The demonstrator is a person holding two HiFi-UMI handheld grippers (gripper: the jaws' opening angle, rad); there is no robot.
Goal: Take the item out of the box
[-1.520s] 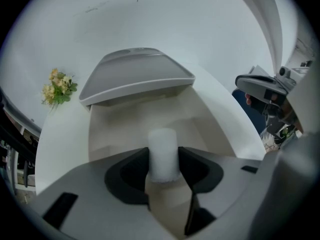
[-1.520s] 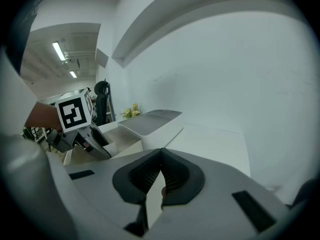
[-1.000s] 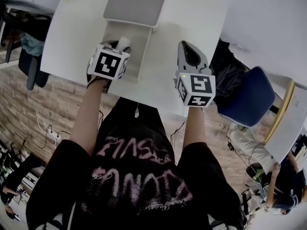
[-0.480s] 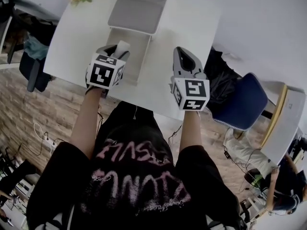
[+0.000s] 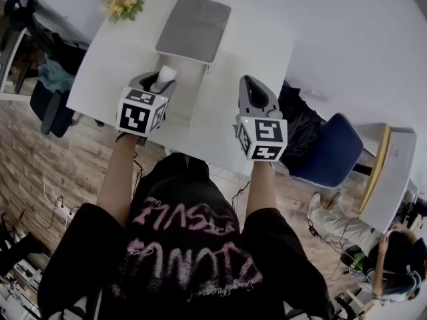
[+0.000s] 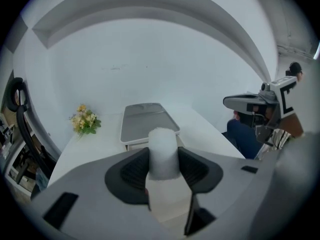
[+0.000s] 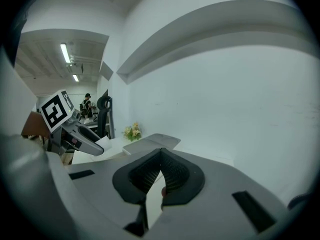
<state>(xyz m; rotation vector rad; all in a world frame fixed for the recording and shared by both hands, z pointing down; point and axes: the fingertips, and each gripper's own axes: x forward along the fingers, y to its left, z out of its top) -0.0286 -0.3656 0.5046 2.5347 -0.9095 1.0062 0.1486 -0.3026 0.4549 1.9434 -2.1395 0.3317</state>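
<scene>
Left gripper [image 5: 160,82] [image 6: 164,156]: jaws stand wide but clamped, black ribbed pads pressed on both sides of the white item [image 5: 165,77] [image 6: 163,151]. Item held upright, its top poking above the pads.

Item: short cylinder, rounded top edge, matte white, faintly fuzzy or frosted surface, no print visible. Below the pads the gap shows a creamier tone; cannot tell whether that is the item's lower part or what lies behind it.

Position: from the head view the item sits over the near-left edge of the open box [image 5: 190,89], up in the jaws. Whether its base is fully clear of the box rim, cannot tell.

Far left corner of the table: small bunch of flowers [image 5: 122,0] [image 6: 84,120], yellow and pale blooms with green leaves, well apart from the box.

Box: white, rectangular, straight thin walls, open on top. Its lid [image 5: 193,29] [image 6: 145,121] is a flat grey panel with rounded corners, smooth and dull, lying flipped back at the far end of the box.

Table [image 5: 253,45]: plain white, smooth, matte.

Right gripper [image 5: 250,85] [image 7: 161,154]: grey plastic shell, jaw tips brought together, ribbed pads meeting in a narrow V, nothing held. It hangs over bare table right of the box, apart from it.

Far right, off the table: blue upholstered chair [image 5: 330,152] standing on a brick-patterned floor.
</scene>
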